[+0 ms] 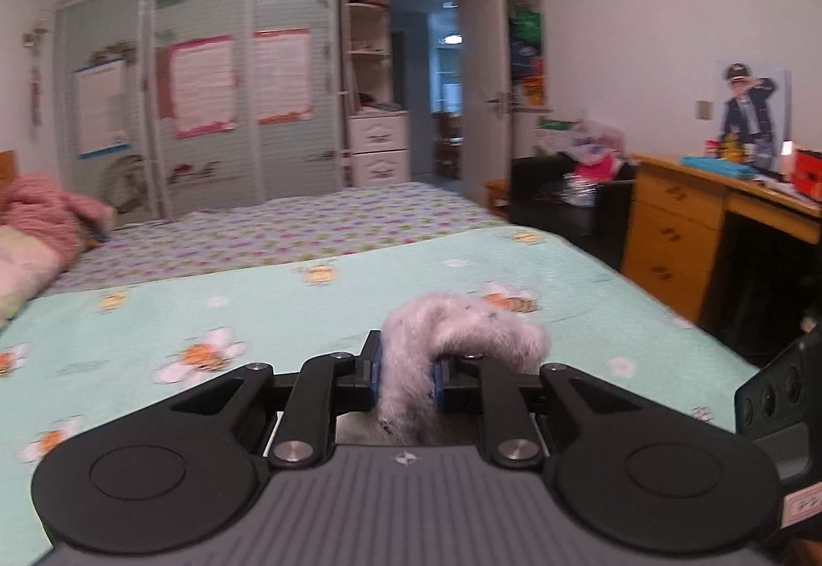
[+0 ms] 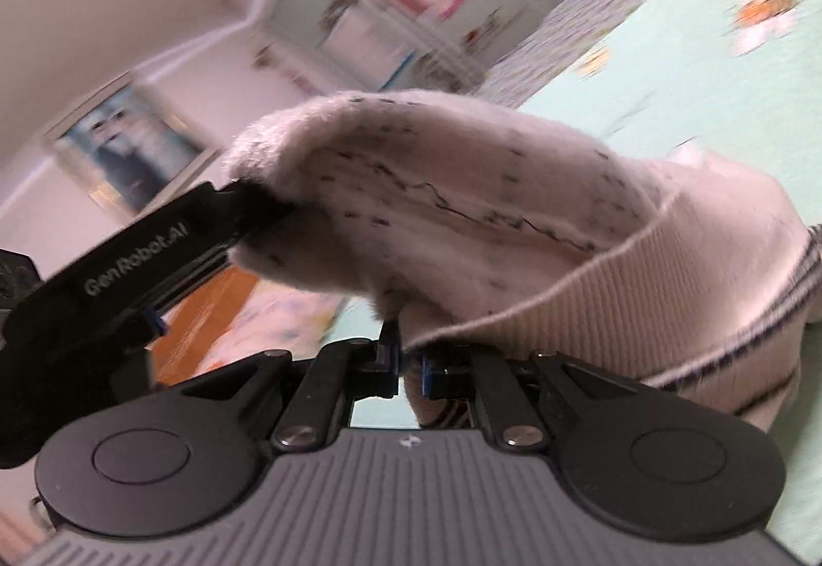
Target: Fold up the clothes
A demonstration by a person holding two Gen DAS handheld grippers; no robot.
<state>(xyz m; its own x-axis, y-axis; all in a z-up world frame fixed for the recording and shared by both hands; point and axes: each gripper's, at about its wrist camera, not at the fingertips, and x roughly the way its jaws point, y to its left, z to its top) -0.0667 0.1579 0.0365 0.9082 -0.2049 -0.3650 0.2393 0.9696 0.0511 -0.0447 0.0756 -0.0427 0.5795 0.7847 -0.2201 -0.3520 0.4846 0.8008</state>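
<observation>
Bedroom, mint bedsheet (image 1: 308, 309) — sweater (image 2: 514, 217): soft, light, floppy knit; left gripper (image 1: 403, 373) and right gripper (image 2: 409, 363) both clamp its edge — best held at hems.

Fuzzy white sweater (image 2: 462, 217), dark flecks, striped ribbed hem, bunched, lifted above bed

Mint bee-print bedsheet (image 1: 308, 309), pink blanket (image 1: 41, 211), sliding wardrobe (image 1: 205, 104), wooden desk (image 1: 683, 227), open door (image 1: 485, 88)

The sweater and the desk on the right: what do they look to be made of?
Sweater: likely soft knit wool or acrylic; fuzzy matte nap, ribbed hem with dark stripes. Both the left gripper and the right gripper pinch it. Desk: seemingly wood or wood veneer, orange-brown with a slight sheen.
</observation>
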